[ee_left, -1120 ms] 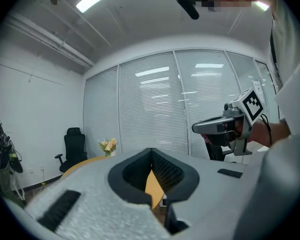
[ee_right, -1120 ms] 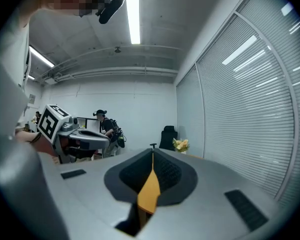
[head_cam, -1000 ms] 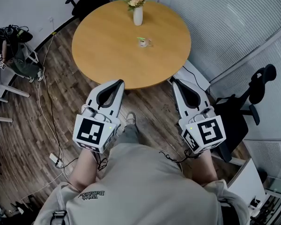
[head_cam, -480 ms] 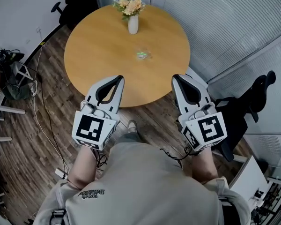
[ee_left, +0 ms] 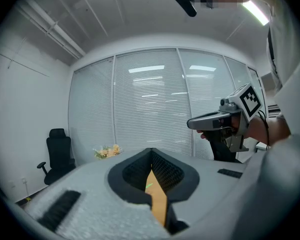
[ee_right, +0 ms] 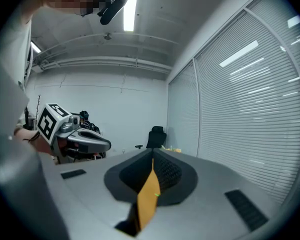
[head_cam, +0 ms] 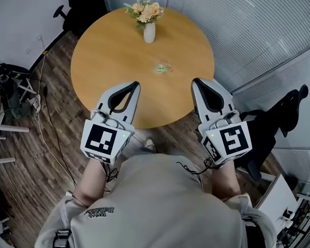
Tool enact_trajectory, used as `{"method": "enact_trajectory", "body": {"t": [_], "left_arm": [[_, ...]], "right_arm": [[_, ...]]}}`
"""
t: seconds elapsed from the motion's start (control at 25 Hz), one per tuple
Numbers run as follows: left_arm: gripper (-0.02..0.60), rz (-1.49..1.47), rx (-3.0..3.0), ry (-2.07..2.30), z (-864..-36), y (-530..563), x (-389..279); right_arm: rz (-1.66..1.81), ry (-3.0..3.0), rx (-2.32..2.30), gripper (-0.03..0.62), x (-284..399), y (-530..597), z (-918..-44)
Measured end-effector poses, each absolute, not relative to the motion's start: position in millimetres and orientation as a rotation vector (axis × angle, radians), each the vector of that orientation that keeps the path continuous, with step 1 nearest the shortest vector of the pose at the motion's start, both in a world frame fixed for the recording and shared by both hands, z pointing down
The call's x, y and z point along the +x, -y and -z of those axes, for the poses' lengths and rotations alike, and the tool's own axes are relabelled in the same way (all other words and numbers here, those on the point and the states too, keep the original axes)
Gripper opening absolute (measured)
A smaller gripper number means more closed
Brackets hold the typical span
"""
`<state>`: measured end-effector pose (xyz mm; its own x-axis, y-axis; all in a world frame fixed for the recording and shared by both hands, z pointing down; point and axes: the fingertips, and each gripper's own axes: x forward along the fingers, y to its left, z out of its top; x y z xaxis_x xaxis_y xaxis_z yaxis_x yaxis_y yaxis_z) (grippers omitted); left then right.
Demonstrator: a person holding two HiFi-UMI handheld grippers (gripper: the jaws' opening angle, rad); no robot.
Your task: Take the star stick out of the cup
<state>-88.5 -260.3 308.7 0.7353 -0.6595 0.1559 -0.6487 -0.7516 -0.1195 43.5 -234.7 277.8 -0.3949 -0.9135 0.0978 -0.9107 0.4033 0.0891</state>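
Observation:
A small clear cup (head_cam: 163,68) with the green star stick (head_cam: 159,69) in it stands near the middle of the round wooden table (head_cam: 108,50). My left gripper (head_cam: 135,84) and right gripper (head_cam: 196,81) are held side by side over the table's near edge, both short of the cup. Each is shut with nothing held. The stick shows as a small green fleck through the gap in the left gripper view (ee_left: 149,186) and in the right gripper view (ee_right: 155,194). Jaw tips meet in the left gripper view (ee_left: 151,151) and the right gripper view (ee_right: 153,160).
A white vase (head_cam: 149,33) of flowers stands at the table's far side. A black office chair (head_cam: 279,112) is at the right, another (head_cam: 72,4) at the far left. Cables and gear (head_cam: 10,92) lie on the wood floor at the left. Blinds line the right wall.
Both grippers have moved forward together; their tips now reach over the table's near edge. The cup sits lower in the head view and nearer to them.

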Motion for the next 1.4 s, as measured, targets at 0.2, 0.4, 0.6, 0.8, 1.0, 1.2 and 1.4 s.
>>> {"method": "enact_trajectory", "body": {"t": [0.2, 0.4, 0.6, 0.8, 1.0, 1.2, 1.4], "left_arm": [[0.021, 0.296, -2.866, -1.104, -308, 270, -89], [0.021, 0.306, -2.845, -1.166, -305, 277, -87], [0.021, 0.320, -2.832, -1.220, -308, 283, -82], [0.021, 0.330, -2.813, -1.267, -306, 280, -86], [0.021, 0.324, -2.800, -1.294, -307, 283, -85], [0.021, 0.329, -2.804, -1.304, -312, 290, -80], [0.021, 0.354, -2.803, -1.318, -322, 301, -81]], "right_arm": [[0.049, 2.529, 1.616, 0.031, 42, 248, -277], [0.030, 2.563, 1.563, 0.031, 48, 260, -279], [0.019, 2.582, 1.513, 0.031, 56, 274, -285], [0.014, 2.607, 1.496, 0.031, 58, 278, -280], [0.028, 2.617, 1.446, 0.031, 54, 280, -285], [0.072, 2.604, 1.414, 0.034, 55, 289, -289], [0.208, 2.527, 1.302, 0.056, 42, 303, -300]]}}
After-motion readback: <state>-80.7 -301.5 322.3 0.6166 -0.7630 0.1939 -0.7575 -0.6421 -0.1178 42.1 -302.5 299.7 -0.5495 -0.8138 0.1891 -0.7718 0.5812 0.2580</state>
